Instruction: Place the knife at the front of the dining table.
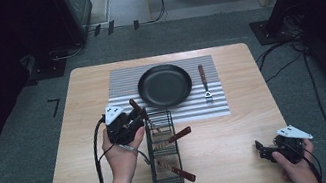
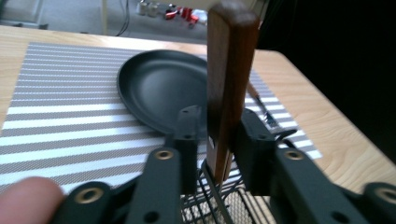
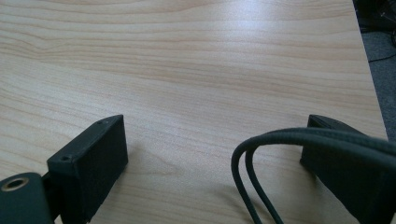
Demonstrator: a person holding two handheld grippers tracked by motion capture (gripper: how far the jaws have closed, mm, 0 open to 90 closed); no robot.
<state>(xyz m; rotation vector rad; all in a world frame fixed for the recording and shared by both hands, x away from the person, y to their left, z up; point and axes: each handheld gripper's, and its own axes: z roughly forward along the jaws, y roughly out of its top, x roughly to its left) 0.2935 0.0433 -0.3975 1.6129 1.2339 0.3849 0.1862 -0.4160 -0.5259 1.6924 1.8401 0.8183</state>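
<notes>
On the pale wood-grain counter [image 1: 220, 137], the right gripper [image 3: 215, 154] rests wide open and empty. The left gripper [image 2: 212, 140] clamps a flat wooden utensil handle [image 2: 229, 79] above the black wire basket [image 1: 168, 182] of wooden-handled cutlery; beyond, a round black pan [image 1: 165, 85] sits on a striped mat [image 1: 121, 81].

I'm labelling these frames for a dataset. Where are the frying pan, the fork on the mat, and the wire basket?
frying pan [image 1: 165, 86], high view, middle of its black base.
fork [image 1: 204, 82], high view, where handle meets metal.
wire basket [image 1: 151, 149], high view, its left wall.
</notes>
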